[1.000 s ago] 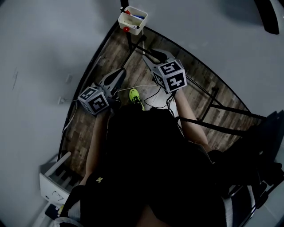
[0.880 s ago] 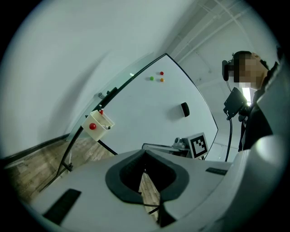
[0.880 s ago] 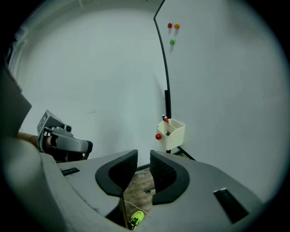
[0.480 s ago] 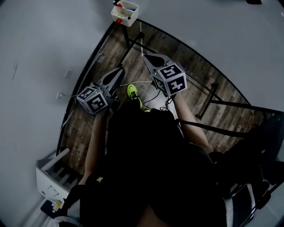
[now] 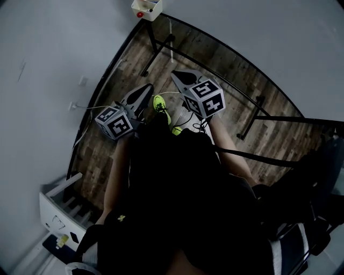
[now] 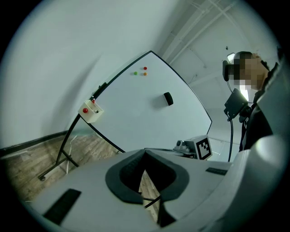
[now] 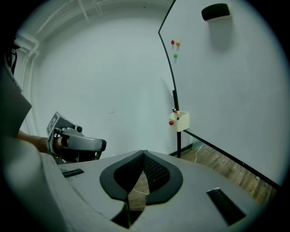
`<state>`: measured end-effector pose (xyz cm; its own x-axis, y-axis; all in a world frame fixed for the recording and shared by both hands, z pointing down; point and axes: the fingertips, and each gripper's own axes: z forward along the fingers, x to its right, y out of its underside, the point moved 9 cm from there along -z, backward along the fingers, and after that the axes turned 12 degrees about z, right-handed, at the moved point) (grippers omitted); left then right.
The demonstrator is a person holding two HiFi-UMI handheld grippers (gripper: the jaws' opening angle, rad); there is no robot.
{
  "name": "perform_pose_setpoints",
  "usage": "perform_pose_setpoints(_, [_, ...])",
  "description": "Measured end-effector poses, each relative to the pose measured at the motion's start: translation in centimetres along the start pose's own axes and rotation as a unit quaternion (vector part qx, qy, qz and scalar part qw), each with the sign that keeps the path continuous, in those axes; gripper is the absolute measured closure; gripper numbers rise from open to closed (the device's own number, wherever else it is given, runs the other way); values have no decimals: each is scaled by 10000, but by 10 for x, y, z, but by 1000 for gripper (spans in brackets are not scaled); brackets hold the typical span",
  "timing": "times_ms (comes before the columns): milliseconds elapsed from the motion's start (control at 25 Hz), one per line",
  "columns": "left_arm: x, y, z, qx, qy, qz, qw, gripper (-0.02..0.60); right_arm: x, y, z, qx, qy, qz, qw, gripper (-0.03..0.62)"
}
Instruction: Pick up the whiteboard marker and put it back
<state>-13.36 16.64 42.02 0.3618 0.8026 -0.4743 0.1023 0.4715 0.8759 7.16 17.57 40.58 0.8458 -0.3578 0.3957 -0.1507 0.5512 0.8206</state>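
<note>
The left claw [image 6: 145,152] is clenched, its two tips meeting with nothing between them, and it points level toward the whiteboard [image 6: 136,118]. The right claw [image 7: 144,154] is clenched and empty too, tilted a little downward. Both are held out in front of the person, side by side and apart, above the wooden floor [image 5: 226,75] and a bright yellow-green shoe [image 5: 160,109]. A small cream box [image 7: 180,121] with a red dot on its front hangs on the whiteboard's black frame at its lower corner. A red-tipped thing poking out of it is probably the marker [image 7: 175,111], though it is too small to be sure. Higher on the board sit a black eraser [image 7: 215,12] and three small coloured magnets [image 7: 172,42].
</note>
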Motion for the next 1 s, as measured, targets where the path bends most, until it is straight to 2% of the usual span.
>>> perform_pose_setpoints(360, [38,24,-32,21,-157,54,9999,568,-25,28,-32,20,-136,48,9999,589])
perform_pose_setpoints(760, [52,34,-51,-55,4,-57,10000,568,-56,24,-45,302,-155,-73,9994,589])
perform_pose_setpoints(1000, [52,30,-62,-88,120,39,9999,568,-75,29,-40,267,-131,-162,9994,589])
